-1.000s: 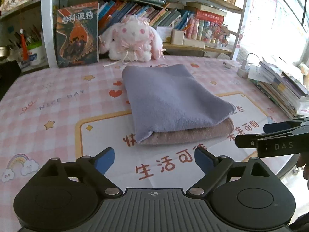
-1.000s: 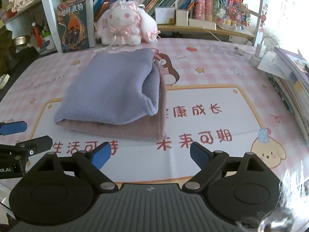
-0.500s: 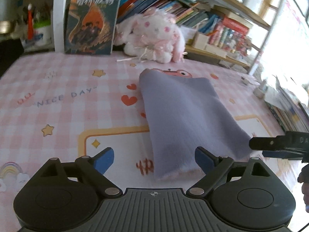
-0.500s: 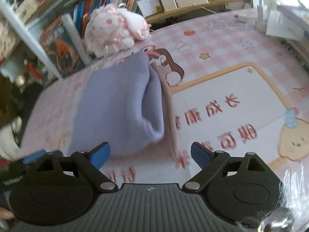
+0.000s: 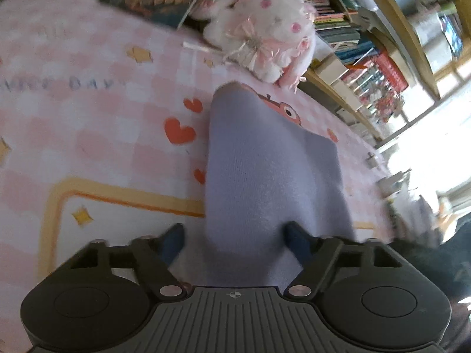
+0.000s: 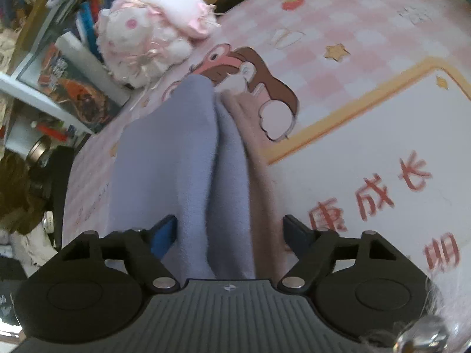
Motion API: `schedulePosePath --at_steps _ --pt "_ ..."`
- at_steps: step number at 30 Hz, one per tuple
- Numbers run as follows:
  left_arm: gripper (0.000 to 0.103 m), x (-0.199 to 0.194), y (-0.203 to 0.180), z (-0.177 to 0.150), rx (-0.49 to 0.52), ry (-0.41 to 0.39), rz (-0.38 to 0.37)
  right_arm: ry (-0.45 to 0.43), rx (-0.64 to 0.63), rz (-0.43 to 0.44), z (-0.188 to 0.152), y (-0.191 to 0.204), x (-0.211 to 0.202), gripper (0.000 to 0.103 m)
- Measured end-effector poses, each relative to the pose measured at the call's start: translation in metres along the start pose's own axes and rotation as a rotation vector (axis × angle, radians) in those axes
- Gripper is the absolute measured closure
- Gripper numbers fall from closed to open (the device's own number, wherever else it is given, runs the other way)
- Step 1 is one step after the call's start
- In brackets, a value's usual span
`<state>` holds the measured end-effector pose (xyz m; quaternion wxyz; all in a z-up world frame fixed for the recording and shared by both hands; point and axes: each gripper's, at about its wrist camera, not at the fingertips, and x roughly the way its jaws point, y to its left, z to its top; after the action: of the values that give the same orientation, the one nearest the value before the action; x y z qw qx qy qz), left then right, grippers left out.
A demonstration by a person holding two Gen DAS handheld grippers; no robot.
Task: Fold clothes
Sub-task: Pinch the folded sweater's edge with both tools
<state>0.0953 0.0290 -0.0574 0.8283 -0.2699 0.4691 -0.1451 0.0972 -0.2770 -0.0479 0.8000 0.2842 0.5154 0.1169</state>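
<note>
A folded lilac fleece cloth (image 5: 265,161) lies on a pinkish-brown cloth (image 6: 256,147) on the pink checked table mat (image 5: 88,123). My left gripper (image 5: 235,239) straddles the near left end of the lilac cloth, tilted down. Its jaws are closing; the right finger (image 5: 294,239) meets the fabric, and the left finger stands a little off it. My right gripper (image 6: 229,234) straddles the near right end, with both the lilac cloth (image 6: 164,158) and the brown layer between its closing jaws. A slim gap shows beside its right finger (image 6: 294,235).
A pink-and-white plush bunny (image 5: 262,26) sits behind the cloths, also visible as the bunny (image 6: 147,38) in the right wrist view. Bookshelves (image 5: 353,44) with several books line the back. A large upright book (image 6: 73,88) stands at the far left.
Both grippers came forward and down onto the cloth stack and rolled, tilting the views. Their jaws narrowed around the stack's near ends, which now lie between the fingers.
</note>
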Motion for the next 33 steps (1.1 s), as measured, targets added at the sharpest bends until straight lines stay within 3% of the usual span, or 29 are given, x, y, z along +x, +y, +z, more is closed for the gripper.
schedulePosePath --at_steps 1,5,8,10,11,13,15,18,21,23,24,29,33 --pt "0.046 0.001 -0.001 -0.001 -0.013 0.004 -0.007 0.005 -0.020 0.003 0.001 0.002 0.002 0.048" --pt "0.058 -0.002 -0.020 -0.007 0.014 0.002 0.052 -0.022 -0.158 -0.016 0.003 0.016 -0.001 0.073" --pt "0.059 -0.008 -0.048 -0.019 0.130 -0.016 0.120 -0.112 -0.375 -0.055 -0.006 0.037 -0.015 0.079" --pt "0.057 -0.008 -0.049 -0.020 0.124 -0.008 0.131 -0.129 -0.460 -0.068 -0.011 0.041 -0.022 0.079" --pt "0.051 -0.006 -0.043 -0.019 0.082 0.008 0.123 -0.108 -0.431 -0.062 -0.010 0.035 -0.022 0.079" --pt "0.049 -0.006 -0.032 -0.017 0.017 0.018 0.096 -0.065 -0.364 -0.045 -0.005 0.020 -0.022 0.076" --pt "0.042 -0.006 -0.027 -0.016 0.001 0.026 0.083 -0.025 -0.267 -0.014 0.000 0.003 -0.021 0.062" --pt "0.037 0.000 -0.021 -0.015 -0.022 0.033 0.061 0.020 -0.170 0.018 0.005 -0.015 -0.019 0.052" --pt "0.041 0.007 -0.017 -0.016 -0.075 0.029 0.023 0.051 -0.115 0.059 0.007 -0.023 -0.013 0.050" --pt "0.043 0.009 -0.023 -0.018 -0.043 0.017 0.036 0.057 -0.112 0.073 0.008 -0.021 -0.011 0.051" --pt "0.045 0.010 -0.026 -0.019 -0.033 0.013 0.042 0.061 -0.116 0.077 0.009 -0.020 -0.010 0.058" --pt "0.060 0.003 -0.036 -0.020 -0.007 -0.012 0.072 0.073 -0.177 0.084 0.010 -0.009 -0.004 0.073" --pt "0.061 -0.016 -0.056 -0.023 0.034 -0.072 0.048 0.000 -0.281 0.100 0.007 0.004 -0.022 0.077"
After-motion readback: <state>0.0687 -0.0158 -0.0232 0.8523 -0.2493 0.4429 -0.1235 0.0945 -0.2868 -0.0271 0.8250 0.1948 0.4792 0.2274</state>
